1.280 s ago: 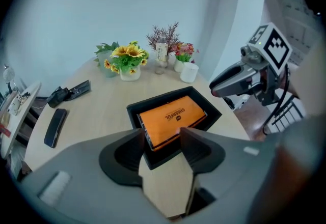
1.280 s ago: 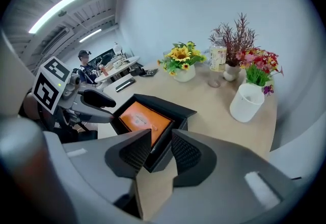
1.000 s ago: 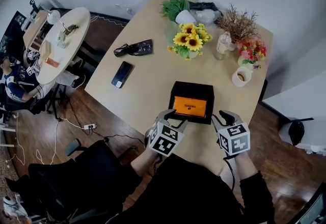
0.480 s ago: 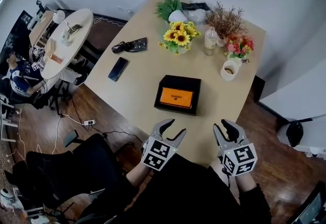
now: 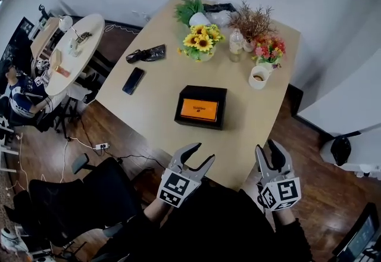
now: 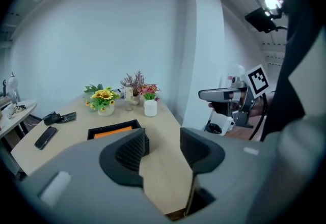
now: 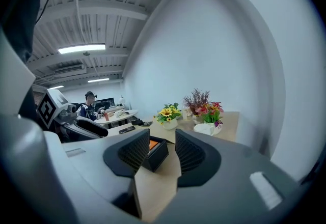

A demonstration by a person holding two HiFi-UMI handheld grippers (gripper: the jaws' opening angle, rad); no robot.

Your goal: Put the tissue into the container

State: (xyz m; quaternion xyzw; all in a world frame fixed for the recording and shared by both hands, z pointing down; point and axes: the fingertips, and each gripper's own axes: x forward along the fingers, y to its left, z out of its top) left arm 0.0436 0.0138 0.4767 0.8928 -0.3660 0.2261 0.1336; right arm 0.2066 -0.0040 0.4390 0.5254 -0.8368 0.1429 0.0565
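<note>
An orange tissue pack (image 5: 200,109) lies flat inside the black box container (image 5: 180,106) in the middle of the wooden table (image 5: 161,106). Both grippers hang off the table's near edge, apart from the box. My left gripper (image 5: 200,154) is open and holds nothing. My right gripper (image 5: 266,149) is open too; its jaws have just been opening, with nothing between them. In the left gripper view the container (image 6: 114,131) sits beyond the left gripper (image 6: 163,139). The right gripper view shows the container (image 7: 159,156) behind the right gripper (image 7: 162,139).
On the table lie a phone (image 5: 133,80) and a black pouch (image 5: 146,54) at the left. Sunflowers (image 5: 199,43), a bottle (image 5: 236,44), pink flowers (image 5: 269,51) and a white cup (image 5: 259,76) stand at the back. A black chair (image 5: 77,201) is at lower left, a round table (image 5: 71,52) beyond it.
Both grippers have drawn back from the front of the box and now hang past the table's near edge. The box and its orange pack stay in place.
</note>
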